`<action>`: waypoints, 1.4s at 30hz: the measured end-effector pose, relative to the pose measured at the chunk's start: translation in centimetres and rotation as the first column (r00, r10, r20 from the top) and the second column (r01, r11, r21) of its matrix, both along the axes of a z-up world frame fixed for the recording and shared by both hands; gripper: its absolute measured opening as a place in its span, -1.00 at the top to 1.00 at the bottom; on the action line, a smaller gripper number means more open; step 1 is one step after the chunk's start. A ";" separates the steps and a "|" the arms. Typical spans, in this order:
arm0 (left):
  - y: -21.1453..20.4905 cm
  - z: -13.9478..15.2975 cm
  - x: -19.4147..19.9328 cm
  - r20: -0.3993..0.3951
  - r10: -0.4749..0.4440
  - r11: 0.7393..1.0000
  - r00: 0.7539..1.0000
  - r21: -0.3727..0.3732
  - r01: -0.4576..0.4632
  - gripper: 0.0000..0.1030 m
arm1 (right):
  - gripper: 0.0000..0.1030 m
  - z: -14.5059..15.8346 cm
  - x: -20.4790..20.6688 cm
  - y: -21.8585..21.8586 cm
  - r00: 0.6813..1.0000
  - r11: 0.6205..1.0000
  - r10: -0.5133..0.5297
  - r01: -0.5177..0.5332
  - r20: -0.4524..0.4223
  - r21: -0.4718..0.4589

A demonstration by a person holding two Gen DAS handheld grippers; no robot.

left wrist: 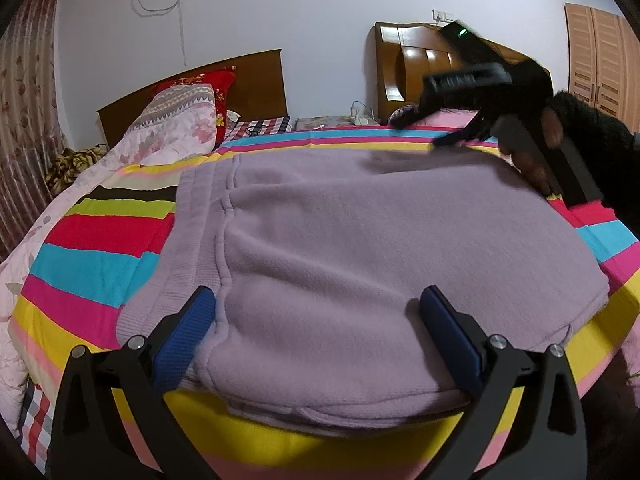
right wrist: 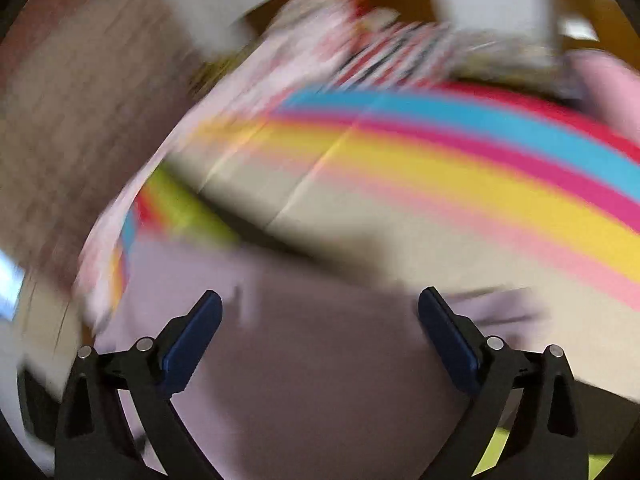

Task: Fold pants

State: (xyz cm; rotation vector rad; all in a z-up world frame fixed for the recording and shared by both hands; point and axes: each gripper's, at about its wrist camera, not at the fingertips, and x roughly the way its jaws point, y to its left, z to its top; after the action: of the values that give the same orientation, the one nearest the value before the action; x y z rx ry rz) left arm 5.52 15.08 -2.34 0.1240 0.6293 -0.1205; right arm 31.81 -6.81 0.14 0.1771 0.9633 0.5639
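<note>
Pants (left wrist: 360,248), lilac fleece, folded flat on striped bed cover (left wrist: 92,264), lying beneath and between spread-wide, empty left claw (left wrist: 318,304); likewise under blurred right claw (right wrist: 320,308), gaping, gripping nothing.

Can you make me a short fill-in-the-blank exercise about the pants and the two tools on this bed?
1. The folded pants are ____ in colour.
2. The pants lie on a ____ sheet with many bright colours.
3. The left tool has its fingers spread ____ over the near edge of the pants.
4. The right wrist picture is ____, so little detail shows beyond the right tool.

Missing words: lilac; striped; open; blurred
</note>
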 end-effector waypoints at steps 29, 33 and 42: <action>0.1 0.0 0.3 -0.006 0.031 0.999 1.000 0.023 -0.031 -0.97 | -0.91 -3.1 -26.2 -0.1 0.941 0.933 -0.006 0.127 0.338 -0.338; 0.2 0.0 0.4 -0.009 0.031 0.999 0.999 0.024 -0.031 -0.97 | -0.91 -3.4 -26.5 -0.8 0.950 0.948 -0.044 0.138 0.309 -0.288; -0.3 6.3 -7.4 0.185 0.184 0.981 0.965 -0.091 -0.170 -0.97 | -0.91 2.0 -33.2 -4.7 0.882 0.977 -0.101 0.174 0.461 -0.120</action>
State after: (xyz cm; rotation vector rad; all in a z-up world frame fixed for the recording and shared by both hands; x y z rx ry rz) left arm -1.83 14.79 4.01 0.0065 0.4390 0.0408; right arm -1.41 -11.52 2.12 -0.0317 0.5297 0.3695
